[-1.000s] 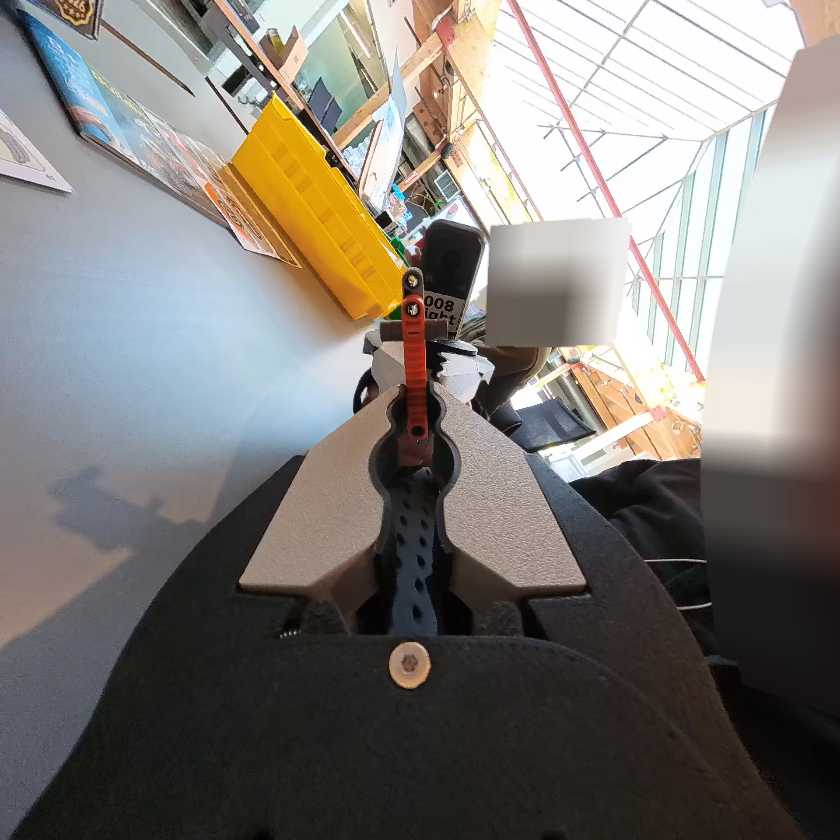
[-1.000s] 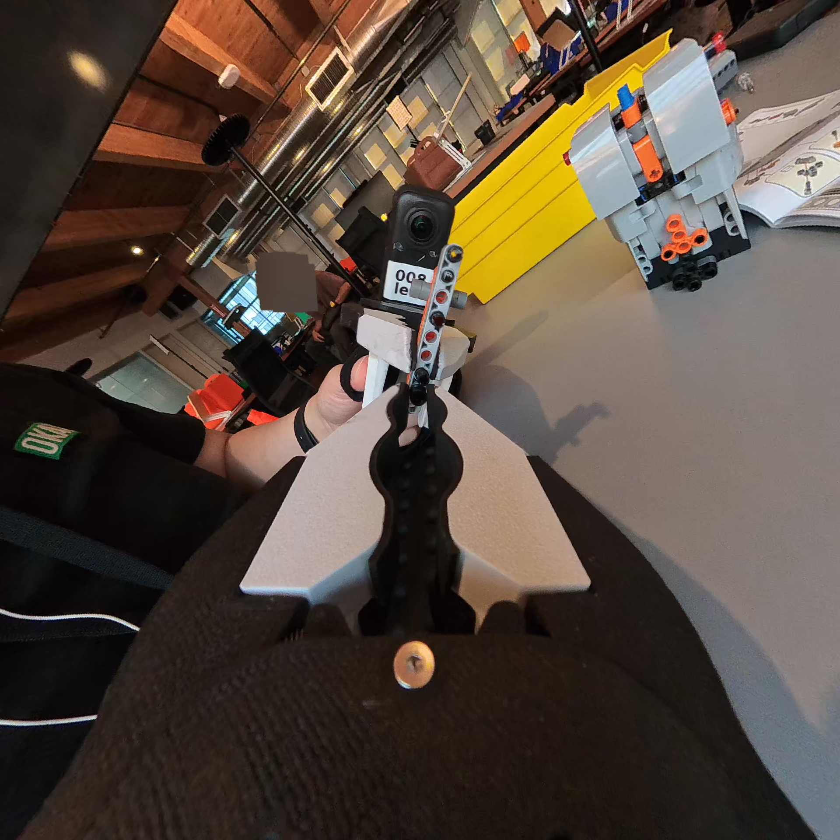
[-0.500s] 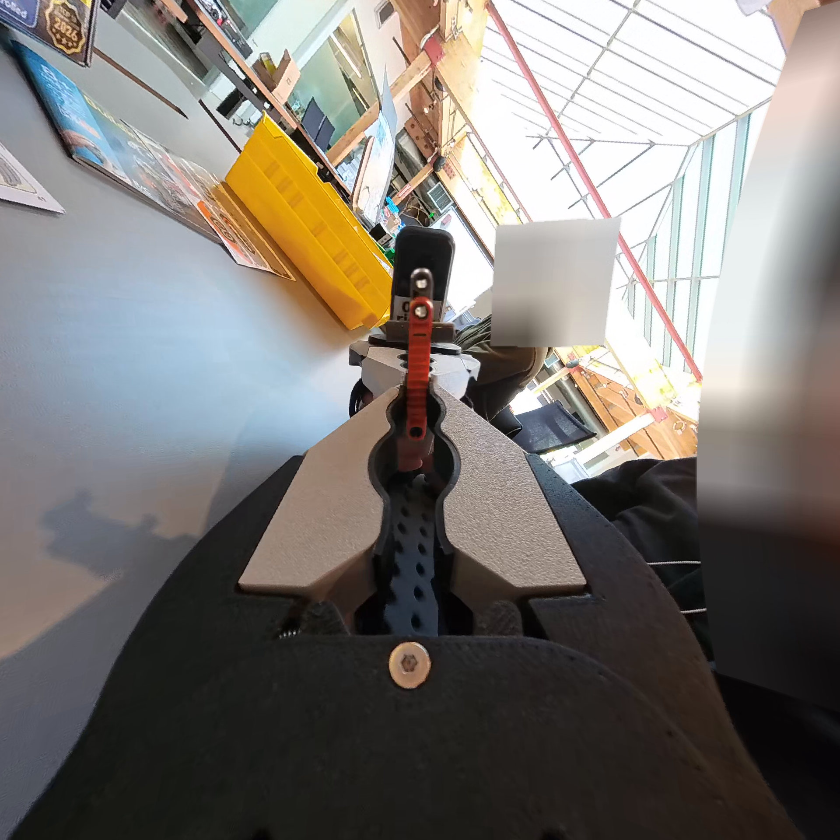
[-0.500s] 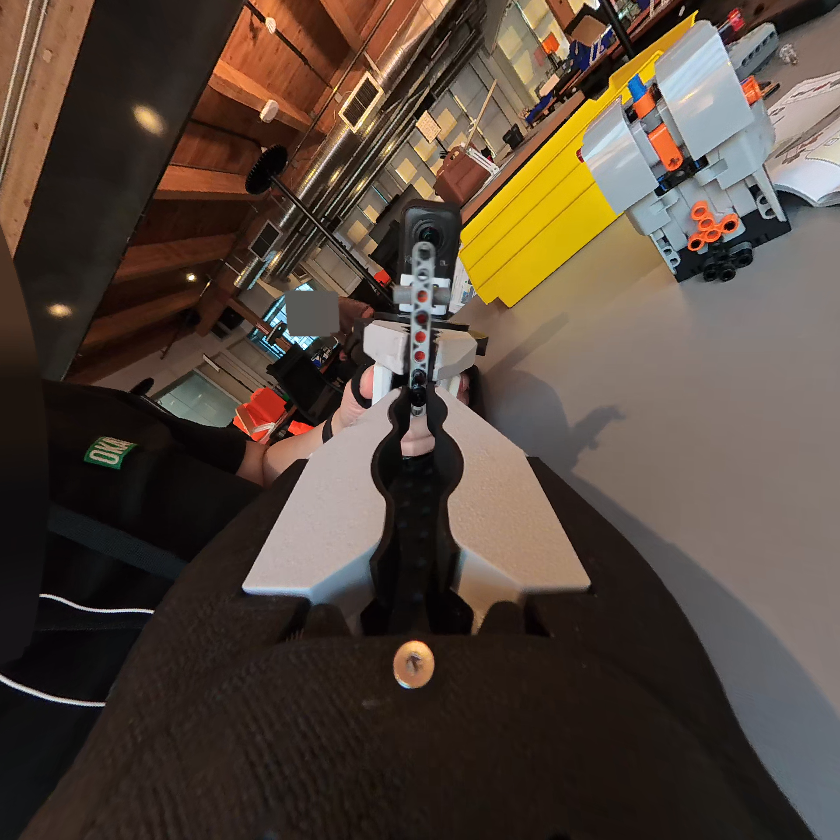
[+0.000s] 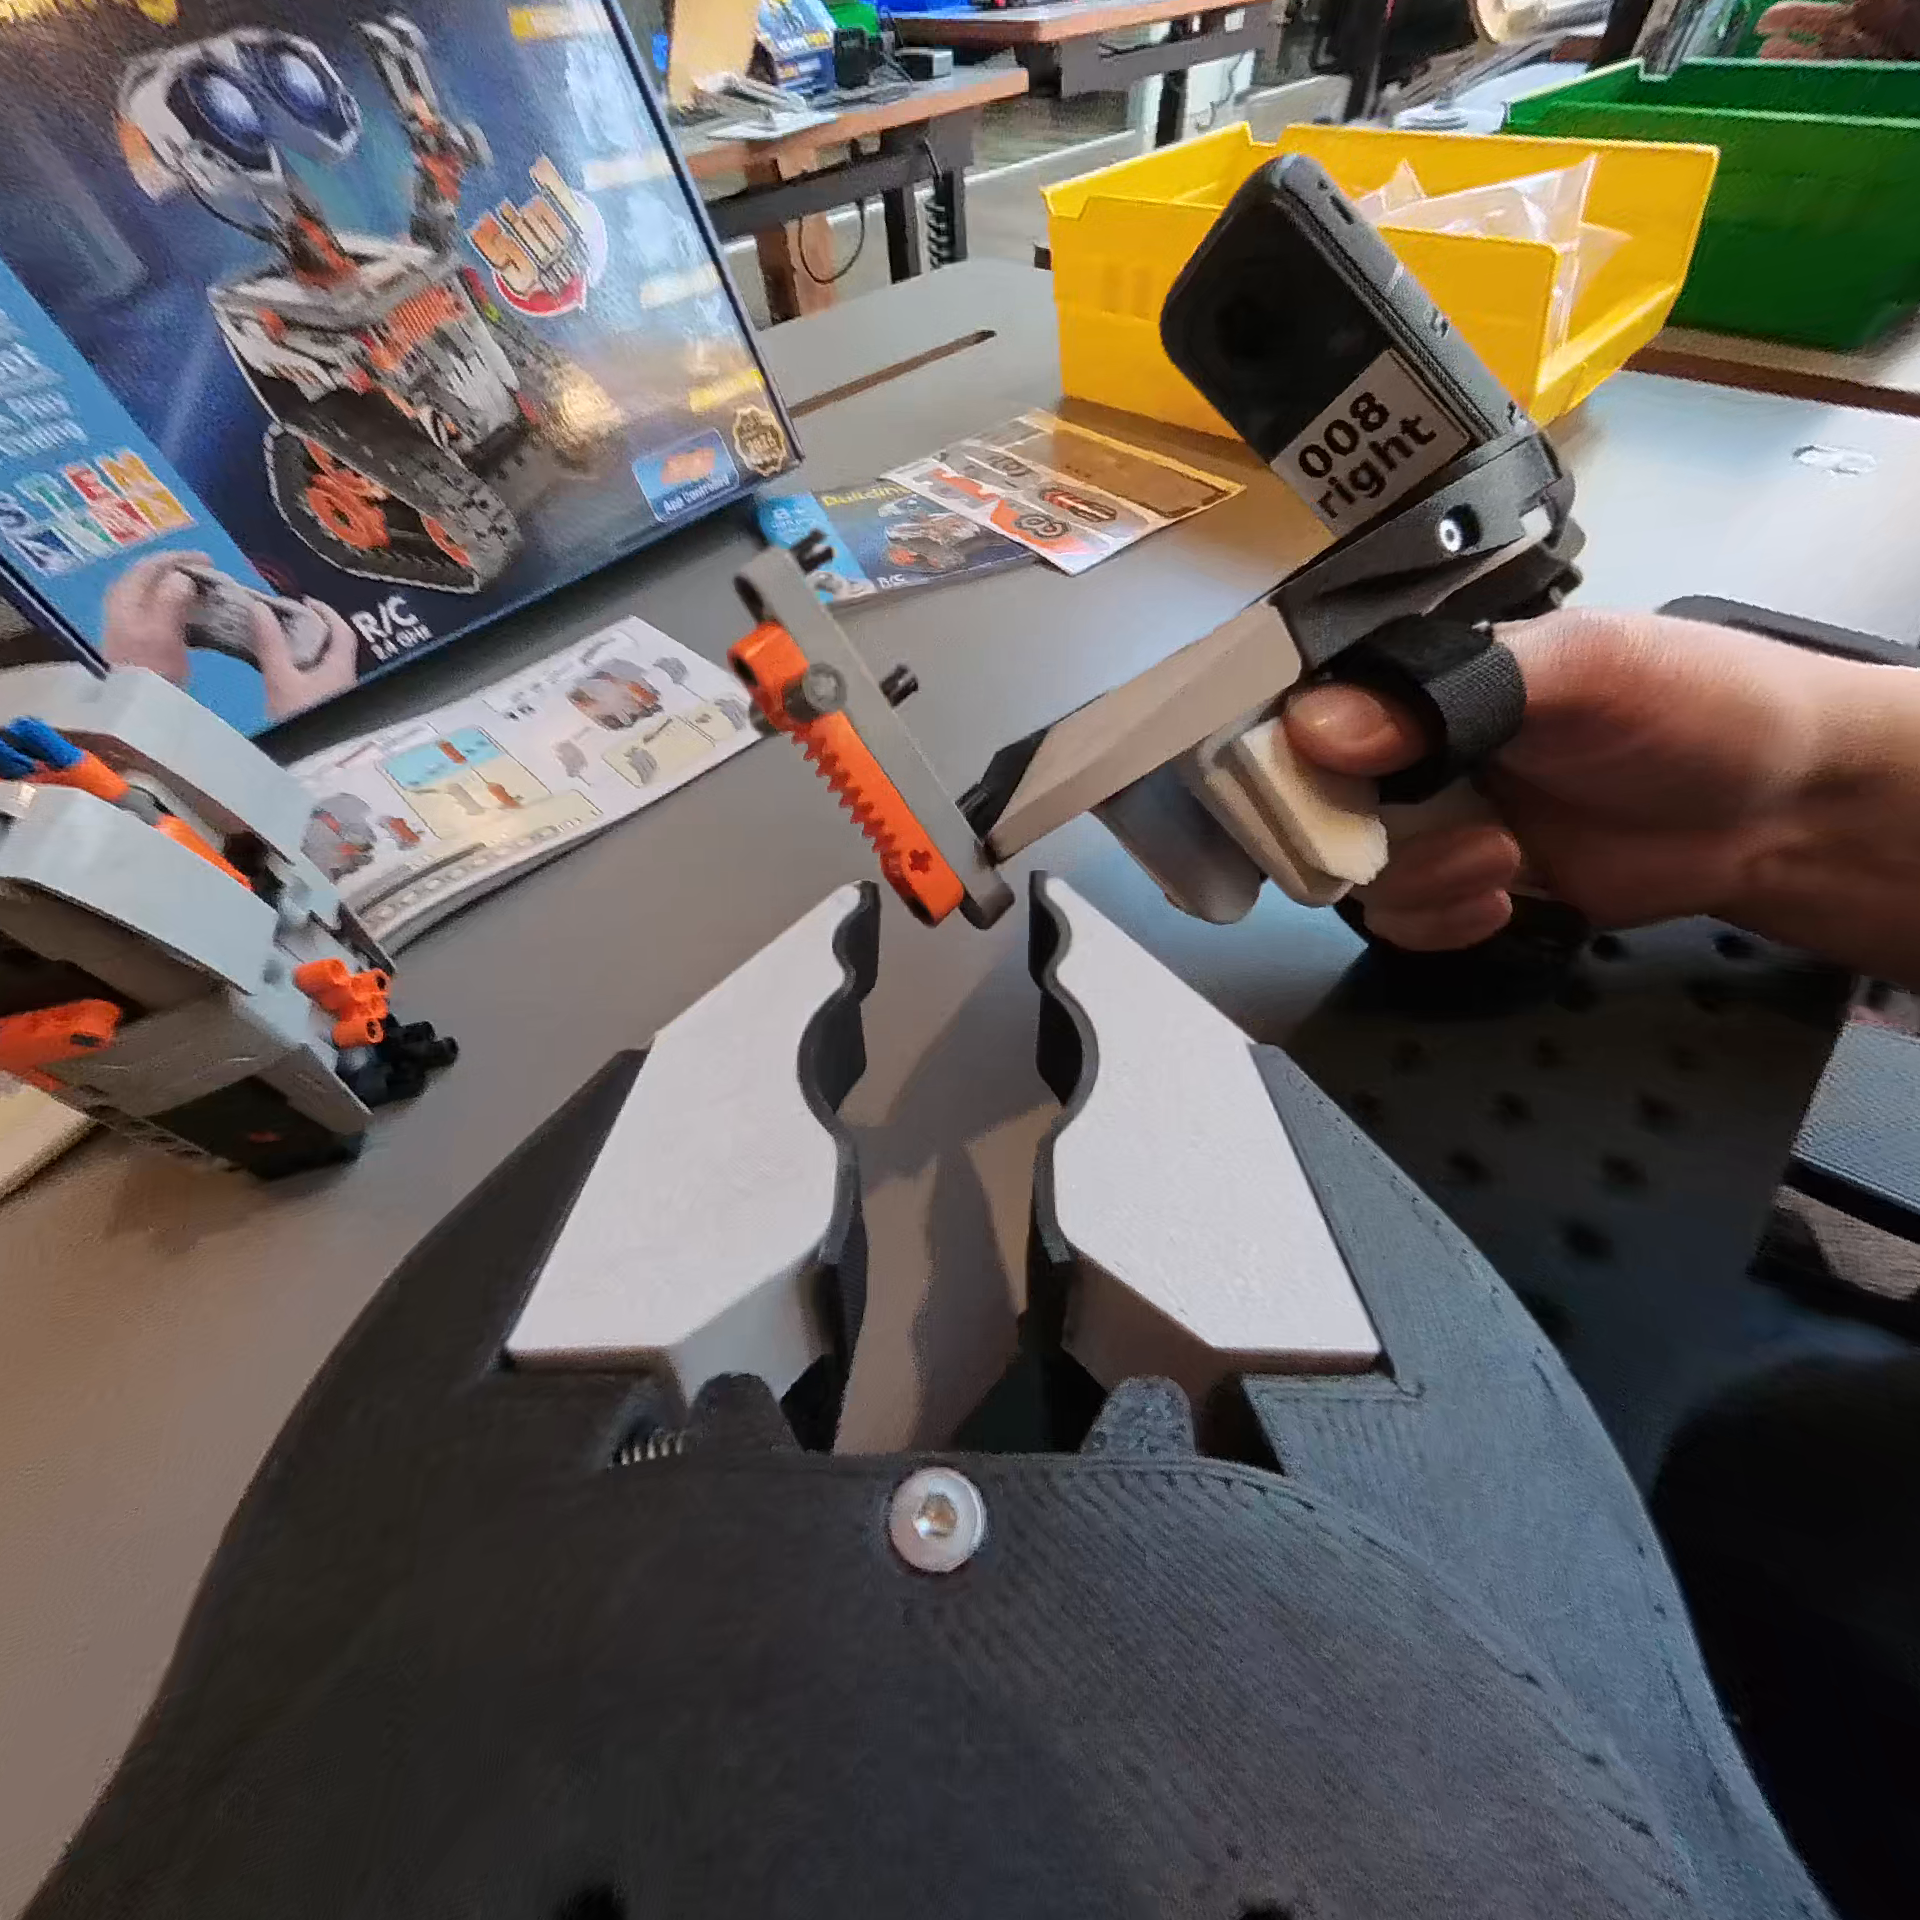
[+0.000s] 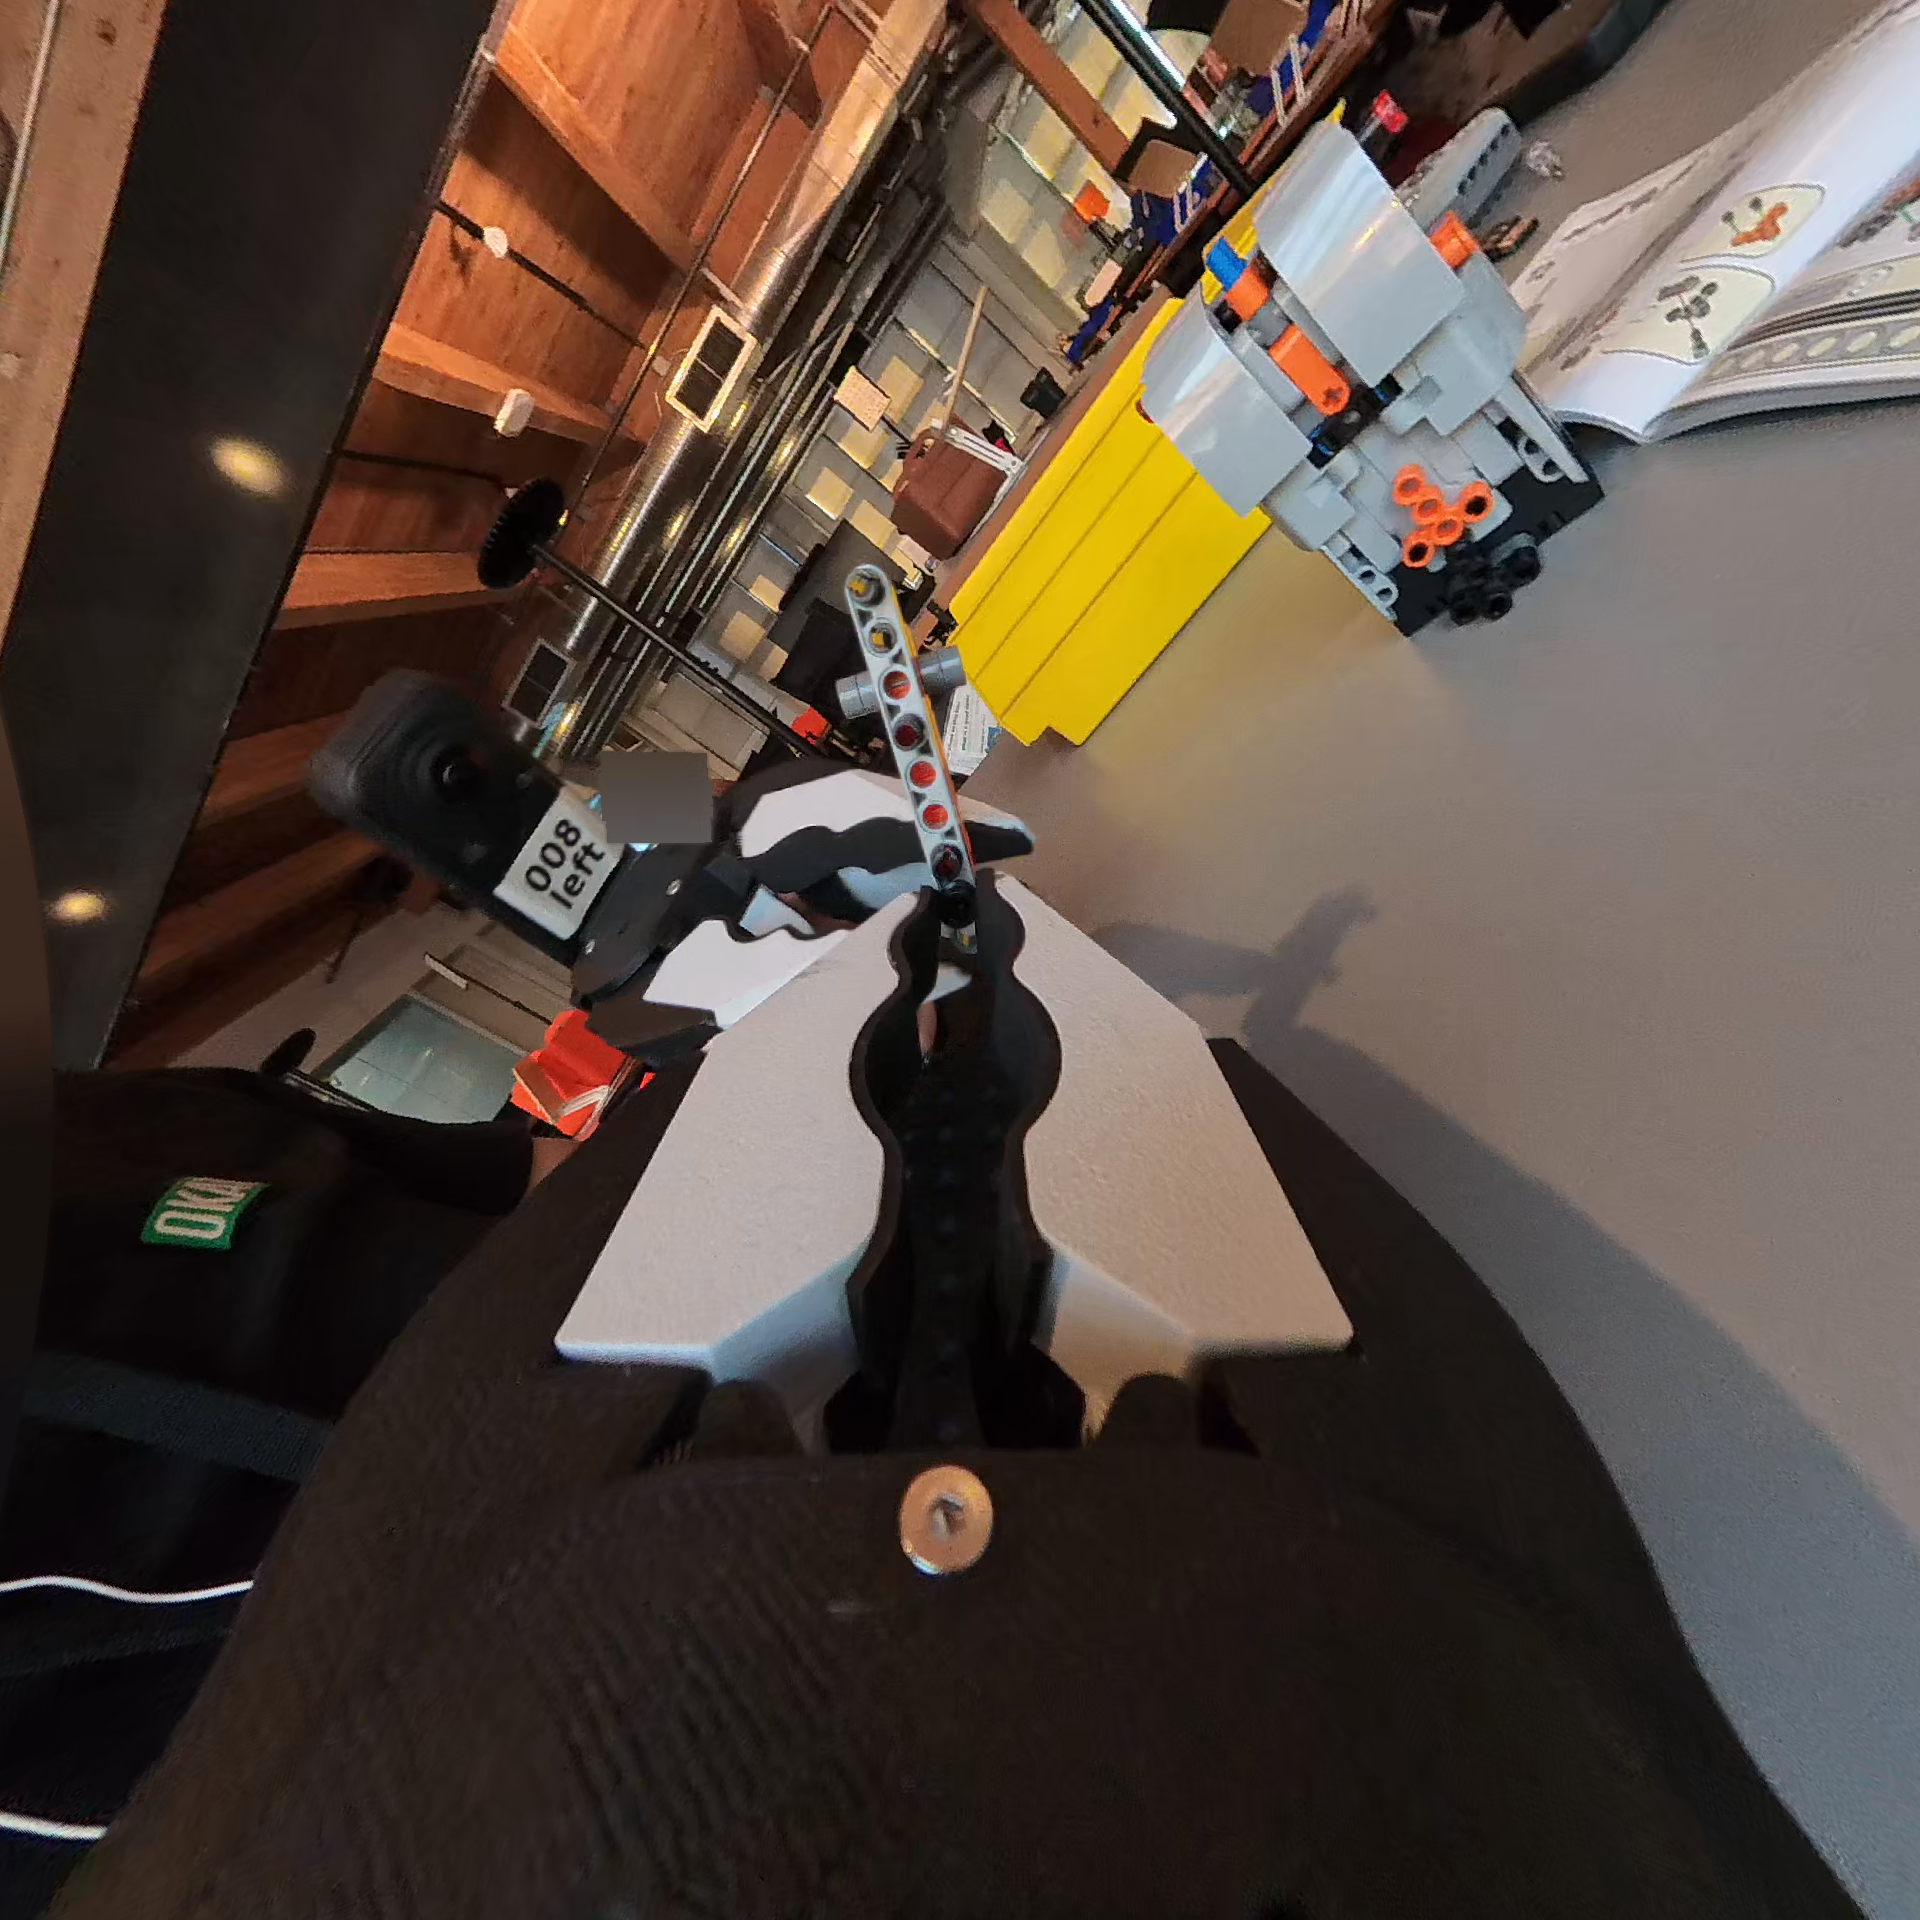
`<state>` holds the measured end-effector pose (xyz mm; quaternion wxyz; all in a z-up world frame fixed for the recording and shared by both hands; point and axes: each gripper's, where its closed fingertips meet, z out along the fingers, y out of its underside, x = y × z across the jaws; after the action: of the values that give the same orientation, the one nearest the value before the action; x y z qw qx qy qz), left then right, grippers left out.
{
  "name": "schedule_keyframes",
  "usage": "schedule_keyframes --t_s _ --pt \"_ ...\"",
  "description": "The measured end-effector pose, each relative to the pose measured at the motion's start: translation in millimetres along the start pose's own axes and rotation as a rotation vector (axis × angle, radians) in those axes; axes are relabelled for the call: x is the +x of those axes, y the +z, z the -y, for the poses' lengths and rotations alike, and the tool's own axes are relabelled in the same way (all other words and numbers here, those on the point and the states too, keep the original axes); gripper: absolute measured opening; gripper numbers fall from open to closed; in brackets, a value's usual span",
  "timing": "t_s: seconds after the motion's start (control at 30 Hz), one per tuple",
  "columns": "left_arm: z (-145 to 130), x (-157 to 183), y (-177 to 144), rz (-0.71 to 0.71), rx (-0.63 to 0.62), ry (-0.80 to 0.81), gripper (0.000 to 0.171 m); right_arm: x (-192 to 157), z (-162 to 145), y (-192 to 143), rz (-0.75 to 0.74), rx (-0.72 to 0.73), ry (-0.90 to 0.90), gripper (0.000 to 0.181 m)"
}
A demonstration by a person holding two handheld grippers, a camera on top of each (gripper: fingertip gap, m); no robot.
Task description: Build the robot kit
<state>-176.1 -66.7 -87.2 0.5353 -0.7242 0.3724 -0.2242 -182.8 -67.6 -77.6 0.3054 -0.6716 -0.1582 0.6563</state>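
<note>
while the grey-and-orange beam assembly [image 5: 868, 743] is being pinched at its end by the right gripper [image 6: 951, 914], the left gripper [image 5: 951, 904] is being kept spread and empty just beside it.

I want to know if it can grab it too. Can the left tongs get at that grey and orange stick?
Probably yes. The left tongs are open, and the grey and orange stick hangs just past their tips with nothing between. The right tongs grip its lower end, so that spot is taken.
</note>
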Motion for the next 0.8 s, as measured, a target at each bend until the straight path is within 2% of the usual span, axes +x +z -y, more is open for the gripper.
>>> schedule_keyframes --t_s 0.1,0.2,0.37,0.5,0.67,0.8 --pt "-9 1 7 0.022 -0.066 0.055 0.028 -1 -3 1 0.007 -0.02 0.005 0.006" --pt "-9 1 7 0.009 -0.074 0.04 0.022 -2 -3 1 0.0 -0.02 -0.018 0.006" --pt "-11 7 4 -0.032 -0.117 -0.005 0.021 -5 -7 0 -0.047 -0.052 -0.201 0.006" --pt "-8 18 -4 -0.167 -0.123 -0.092 0.019 -10 -14 -5 -0.031 -0.123 -0.291 0.006" --pt "-4 32 -16 -0.384 -0.084 -0.181 0.012 -21 -22 -9 0.07 -0.177 -0.293 0.006" --pt "0 38 -24 -0.496 -0.055 -0.214 0.008 -29 -25 -10 0.146 -0.198 -0.275 0.005"
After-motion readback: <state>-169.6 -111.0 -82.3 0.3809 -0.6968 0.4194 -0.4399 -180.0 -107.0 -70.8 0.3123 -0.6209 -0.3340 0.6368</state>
